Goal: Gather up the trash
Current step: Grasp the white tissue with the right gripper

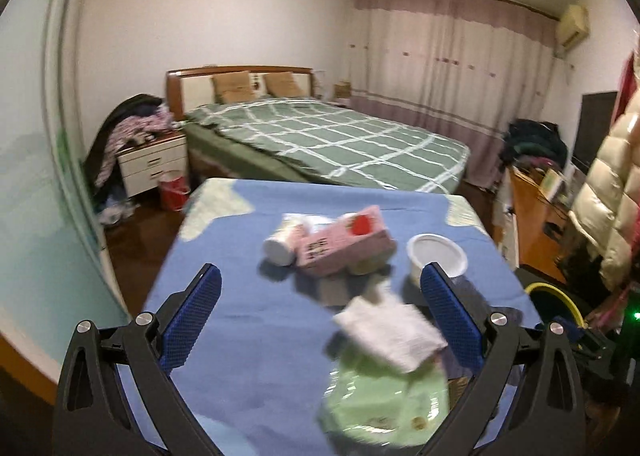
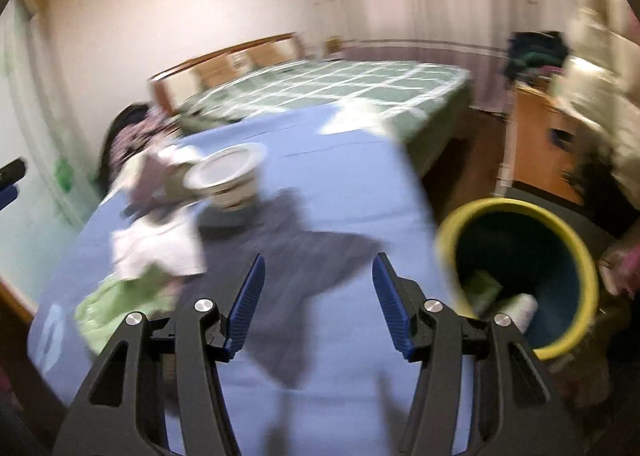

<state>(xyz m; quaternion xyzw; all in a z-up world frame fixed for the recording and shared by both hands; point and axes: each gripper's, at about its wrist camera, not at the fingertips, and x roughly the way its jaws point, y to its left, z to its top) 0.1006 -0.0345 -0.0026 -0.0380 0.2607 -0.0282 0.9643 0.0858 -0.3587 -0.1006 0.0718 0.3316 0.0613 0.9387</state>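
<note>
Trash lies on a table with a blue cloth. In the left wrist view I see a pink carton, a white bottle, a white paper cup, a white tissue and a green wrapper. My left gripper is open and empty, with the tissue and wrapper between its fingers. My right gripper is open and empty above the cloth. In the blurred right wrist view the cup, tissue and wrapper lie to its left. A yellow-rimmed bin holding some trash stands to its right.
A bed with a green checked cover stands behind the table. A white nightstand and a red bucket are at the left. A wooden desk and a hanging cream coat are at the right.
</note>
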